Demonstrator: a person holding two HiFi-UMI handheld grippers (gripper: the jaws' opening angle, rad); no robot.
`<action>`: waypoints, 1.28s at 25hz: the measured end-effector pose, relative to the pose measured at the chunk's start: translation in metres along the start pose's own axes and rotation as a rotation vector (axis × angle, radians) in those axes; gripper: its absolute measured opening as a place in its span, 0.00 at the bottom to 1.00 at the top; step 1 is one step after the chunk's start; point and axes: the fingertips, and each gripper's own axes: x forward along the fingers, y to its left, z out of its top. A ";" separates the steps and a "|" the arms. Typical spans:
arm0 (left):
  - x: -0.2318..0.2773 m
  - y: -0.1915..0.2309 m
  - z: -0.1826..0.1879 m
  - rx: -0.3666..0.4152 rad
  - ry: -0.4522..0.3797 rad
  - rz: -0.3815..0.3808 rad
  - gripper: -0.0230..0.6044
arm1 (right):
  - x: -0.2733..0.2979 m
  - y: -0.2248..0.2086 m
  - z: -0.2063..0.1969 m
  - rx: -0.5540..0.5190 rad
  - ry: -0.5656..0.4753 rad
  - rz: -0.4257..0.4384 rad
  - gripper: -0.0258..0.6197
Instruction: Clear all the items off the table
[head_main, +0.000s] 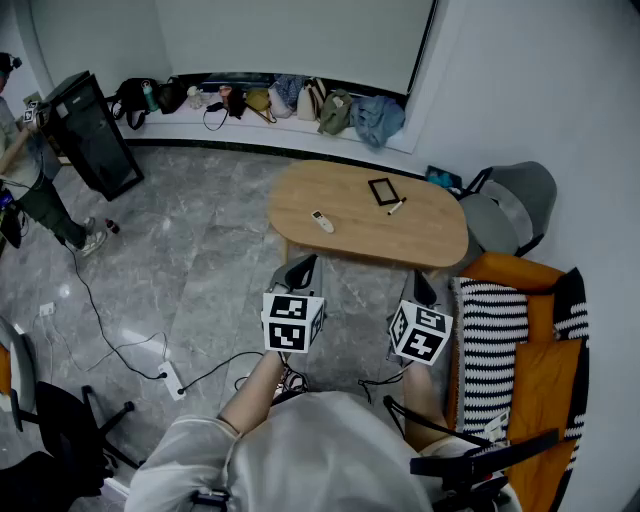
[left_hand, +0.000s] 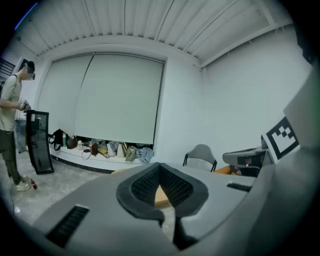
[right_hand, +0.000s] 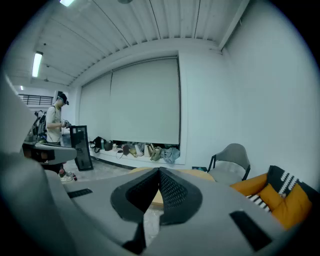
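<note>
With left claw (head_main: 304, 263) and right claw (head_main: 420, 284) both pressed together, empty, step closer and spread one before reaching the remote (head_main: 321, 221) on the counter (head_main: 430, 242).

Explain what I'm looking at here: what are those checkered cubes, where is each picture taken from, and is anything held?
No robot here: a person carries two hand-held claws; the marker cubes are part of them. The head view looks down from the person's head at the left claw and right claw. The other two pictures come from cameras riding on each claw. Both claws are shut and empty. Ahead, the oval wooden table carries a white remote, a black-framed flat item and a marker pen.
</note>
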 end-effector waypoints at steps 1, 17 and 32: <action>0.002 0.001 0.001 -0.002 -0.001 -0.002 0.05 | 0.002 0.000 0.000 -0.001 0.001 -0.001 0.08; 0.036 0.048 0.001 -0.025 0.019 -0.039 0.05 | 0.039 0.015 -0.002 0.050 0.028 -0.071 0.08; 0.123 0.030 -0.011 -0.045 0.087 -0.114 0.05 | 0.094 -0.041 -0.013 0.074 0.105 -0.148 0.08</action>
